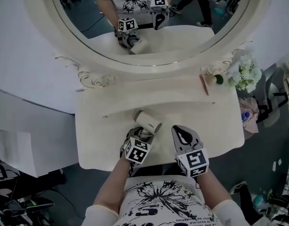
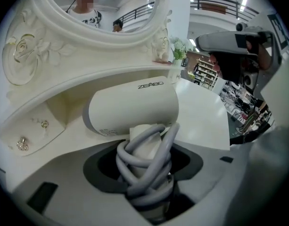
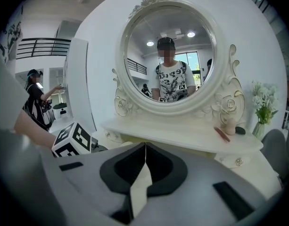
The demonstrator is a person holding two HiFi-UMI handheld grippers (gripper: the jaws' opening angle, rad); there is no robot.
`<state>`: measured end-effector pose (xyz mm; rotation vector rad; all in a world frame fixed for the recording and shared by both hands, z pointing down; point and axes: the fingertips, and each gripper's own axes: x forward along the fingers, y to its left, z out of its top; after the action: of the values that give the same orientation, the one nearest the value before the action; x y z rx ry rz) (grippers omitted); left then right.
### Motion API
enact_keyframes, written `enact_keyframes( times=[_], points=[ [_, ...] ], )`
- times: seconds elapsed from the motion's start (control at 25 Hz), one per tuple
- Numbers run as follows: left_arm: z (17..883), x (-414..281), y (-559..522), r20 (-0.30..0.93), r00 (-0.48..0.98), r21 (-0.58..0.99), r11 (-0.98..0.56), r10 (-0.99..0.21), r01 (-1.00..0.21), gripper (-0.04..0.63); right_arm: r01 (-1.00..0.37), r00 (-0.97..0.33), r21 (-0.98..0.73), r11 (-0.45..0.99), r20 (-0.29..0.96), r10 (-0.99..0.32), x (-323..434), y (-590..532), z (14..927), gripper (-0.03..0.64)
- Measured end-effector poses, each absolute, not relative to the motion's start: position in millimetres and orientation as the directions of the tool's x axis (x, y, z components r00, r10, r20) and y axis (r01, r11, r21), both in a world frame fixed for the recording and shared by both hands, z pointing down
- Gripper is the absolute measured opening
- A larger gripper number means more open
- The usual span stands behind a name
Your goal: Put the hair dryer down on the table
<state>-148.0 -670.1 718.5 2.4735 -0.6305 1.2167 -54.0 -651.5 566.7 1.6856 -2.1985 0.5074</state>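
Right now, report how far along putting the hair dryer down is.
Done: the hair dryer is low over the table. In hand: the left hand-held gripper grips its cord-wrapped handle; the right hand-held gripper is shut and empty. Left: settle it on the table, if it is not touching already, and release.

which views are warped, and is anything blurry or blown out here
Both gripper views are fisheye, edges bowed, corners black. Left gripper view: the hair dryer looms large but sharp, its print readable, while the ceiling lights behind glare. Right gripper view: the mirror is crisp, with a mosaic patch in it. Head view: dimmer, flat light, no hard shadows on the table.
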Motion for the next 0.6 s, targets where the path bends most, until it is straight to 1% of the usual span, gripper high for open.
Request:
enact_keyframes(
  times=[0.4, 0.6],
  points=[
    [717, -147, -666, 0.782, 0.563, 0.067, -0.863, -0.266, -0.501, 0.244, -0.964, -0.258, -0.058, 0.261, 0.459, -0.85, -66, -649, 562, 0.018],
    [699, -149, -666, 0.743, 0.61, 0.108, -0.85, -0.276, -0.516, 0.272, -0.964, -0.256, -0.05, 0.262, 0.448, -0.856, -67, -644, 555, 0.018]
  ],
)
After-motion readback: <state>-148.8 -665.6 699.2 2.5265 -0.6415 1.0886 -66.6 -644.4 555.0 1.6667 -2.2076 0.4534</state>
